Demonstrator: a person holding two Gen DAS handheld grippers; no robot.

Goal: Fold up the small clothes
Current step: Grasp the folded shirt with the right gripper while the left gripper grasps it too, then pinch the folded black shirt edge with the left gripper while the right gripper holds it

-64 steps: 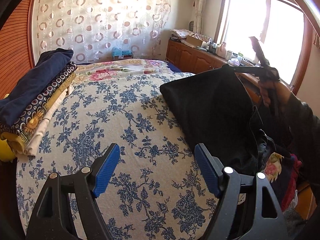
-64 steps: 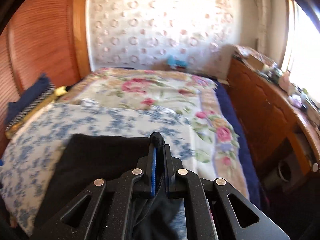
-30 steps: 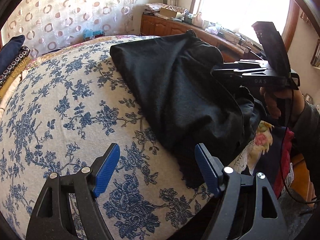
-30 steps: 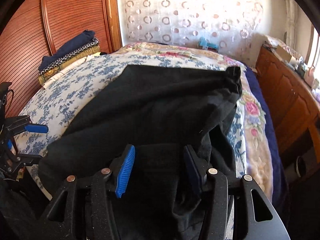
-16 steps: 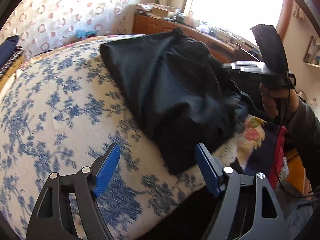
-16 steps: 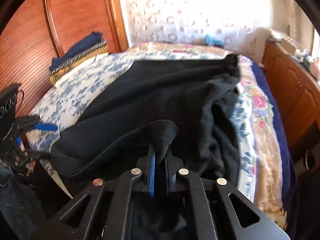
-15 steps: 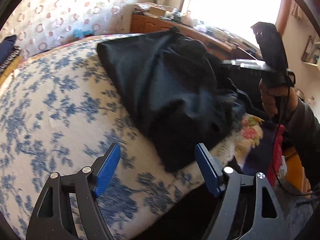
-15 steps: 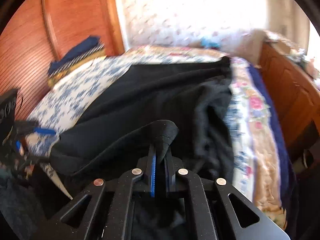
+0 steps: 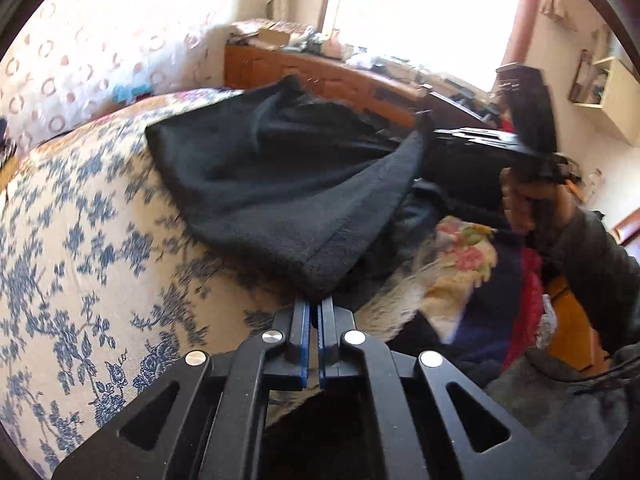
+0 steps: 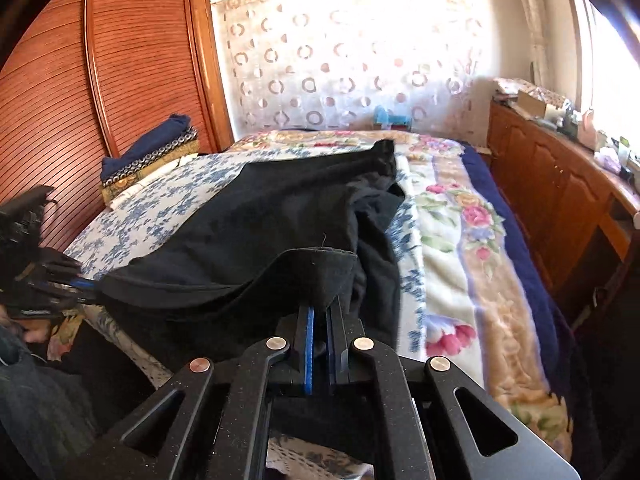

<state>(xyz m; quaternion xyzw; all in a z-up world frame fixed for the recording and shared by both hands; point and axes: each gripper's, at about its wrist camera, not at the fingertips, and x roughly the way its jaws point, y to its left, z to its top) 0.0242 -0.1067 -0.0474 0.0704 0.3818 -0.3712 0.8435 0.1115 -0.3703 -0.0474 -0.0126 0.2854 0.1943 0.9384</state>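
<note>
Gripping, left: your left gripper (image 9: 314, 304) has its jaws closed tight on the near corner of the black garment (image 9: 280, 184); a fold of hem is caught between the blue pads (image 9: 305, 340), and the jaws have just been closing on it.
Gripping, right: your right gripper (image 10: 320, 312) is likewise clamped on the other near corner, with a flap of black cloth standing up out of the jaws.
Hem between: the near edge runs from one gripper to the other (seen from the right wrist, it stretches away to the left gripper (image 10: 86, 284) as a fairly taut line).
Garment's place: the black garment (image 10: 288, 216) lies across the blue-flowered bedspread (image 9: 80, 240), its far end up towards the floral blanket (image 10: 460, 240), its near end lifted off the bed edge by your two holds.
How it will handle: soft, thick and fleecy by the look of it, so light to lift but floppy. It should sag in the middle and cling to the bedspread rather than slide.
Where to hold: corners and hems, as you have them; the doubled hem gives the pads something to bite on.
Watch for: the bunched folds on the right side of the garment, which a fold would likely trap.
Nearby: the folded pile (image 10: 148, 160) by the wooden wardrobe (image 10: 100, 80), well apart.
</note>
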